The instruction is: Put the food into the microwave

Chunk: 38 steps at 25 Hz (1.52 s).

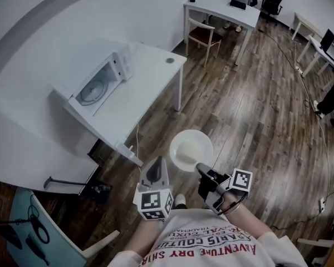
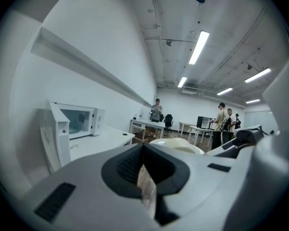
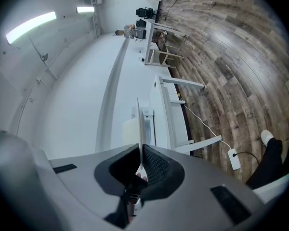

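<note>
— Holding ok?
— My R tongs (image 1: 201,168) clamped on plate (image 1: 204,138) rim; L tongs (image 1: 157,164) pinched shut, empty. Plate's well short of microwave (image 1: 100,82). One-edge grip, so I could tilt it, spill food.

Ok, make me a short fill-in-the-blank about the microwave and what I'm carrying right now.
1. The microwave has its door ___.
2. The right tongs are shut on the rim of the ___.
3. The microwave sits on a white ___.

Missing words: open; plate; table.
</note>
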Tool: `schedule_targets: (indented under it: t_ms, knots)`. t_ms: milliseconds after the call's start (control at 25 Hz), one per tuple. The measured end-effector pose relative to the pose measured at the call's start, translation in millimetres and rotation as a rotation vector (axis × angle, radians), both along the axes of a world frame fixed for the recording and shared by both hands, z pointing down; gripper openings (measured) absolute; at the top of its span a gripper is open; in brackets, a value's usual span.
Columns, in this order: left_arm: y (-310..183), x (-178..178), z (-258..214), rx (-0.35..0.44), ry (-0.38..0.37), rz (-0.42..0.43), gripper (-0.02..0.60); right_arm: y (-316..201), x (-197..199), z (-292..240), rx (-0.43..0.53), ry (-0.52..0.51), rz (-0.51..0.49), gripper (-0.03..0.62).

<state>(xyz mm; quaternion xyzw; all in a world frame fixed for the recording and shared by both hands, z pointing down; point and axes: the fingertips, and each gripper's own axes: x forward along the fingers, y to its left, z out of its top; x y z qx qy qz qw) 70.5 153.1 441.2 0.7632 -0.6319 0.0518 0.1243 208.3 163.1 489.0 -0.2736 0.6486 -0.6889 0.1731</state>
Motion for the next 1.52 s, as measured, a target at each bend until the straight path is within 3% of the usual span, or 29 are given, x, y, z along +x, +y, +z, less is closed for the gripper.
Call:
schedule_targets:
  t_ms: [320, 520, 920, 1320, 1520]
  knots:
    - [-59.7, -25.5, 8.7, -0.026, 0.017, -0.013, 0.006, -76.4, -32.0, 0.0, -0.009, -0.007, -0.018, 0.023]
    - [-97.2, -46.5, 12.0, -0.024, 0.017, -0.066, 0.006, -125.2, -53.3, 6.4, -0.029, -0.035, -0.060, 0.023]
    - [-178.9, -77.9, 9.7, -0.022, 0.001, -0.282, 0.006, -238.4, -99.2, 3.4, -0.050, -0.064, -0.287, 0.023]
    - [-257.2, -116.6, 5.2, -0.026, 0.008, -0.602, 0.006, -354.6, -137.8, -5.4, -0.042, -0.060, -0.560, 0.023]
    - [-271.7, -127.9, 5.1, -0.029, -0.001, -0.687, 0.006, -387.2, -156.0, -6.4, -0.038, -0.062, -0.642, 0.023]
